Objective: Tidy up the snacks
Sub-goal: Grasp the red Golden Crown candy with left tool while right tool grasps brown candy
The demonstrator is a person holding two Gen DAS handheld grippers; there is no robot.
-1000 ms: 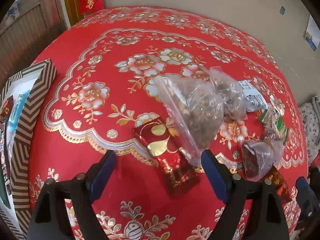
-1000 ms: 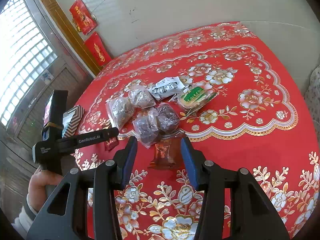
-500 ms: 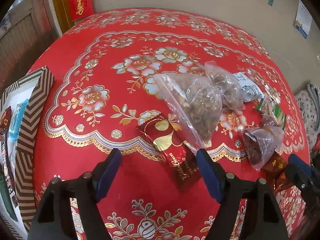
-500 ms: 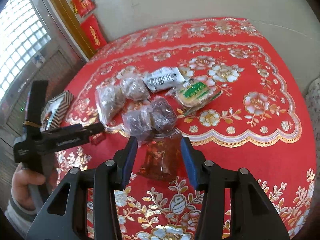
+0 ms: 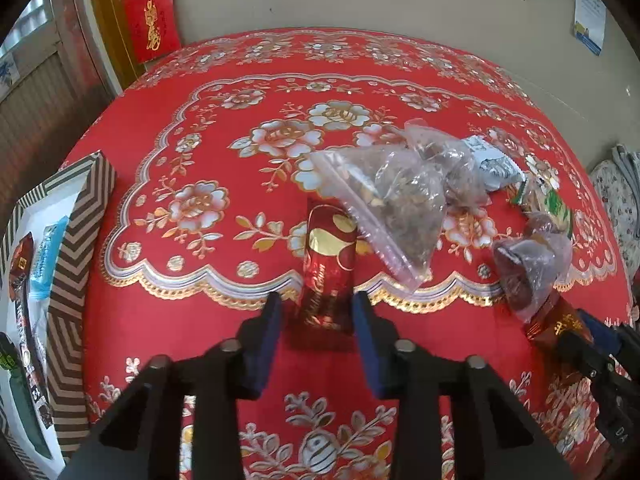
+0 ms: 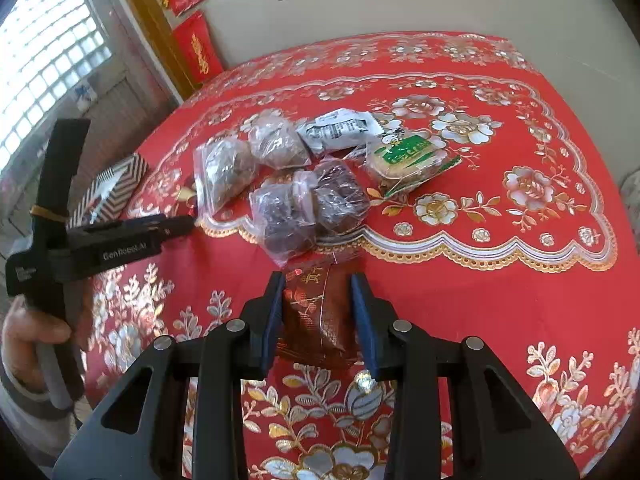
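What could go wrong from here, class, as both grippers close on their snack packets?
1. The clear bag of dried bits overlaps the red packet on which the left gripper has shut; lifting may drag it.
2. The right gripper has been closing on the brown packet, whose far end lies under the dark-fruit bags; they could topple.

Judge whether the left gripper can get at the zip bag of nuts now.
Probably not: the left gripper has just closed around the red packet, so it is occupied, though the zip bag lies uncovered just beyond.
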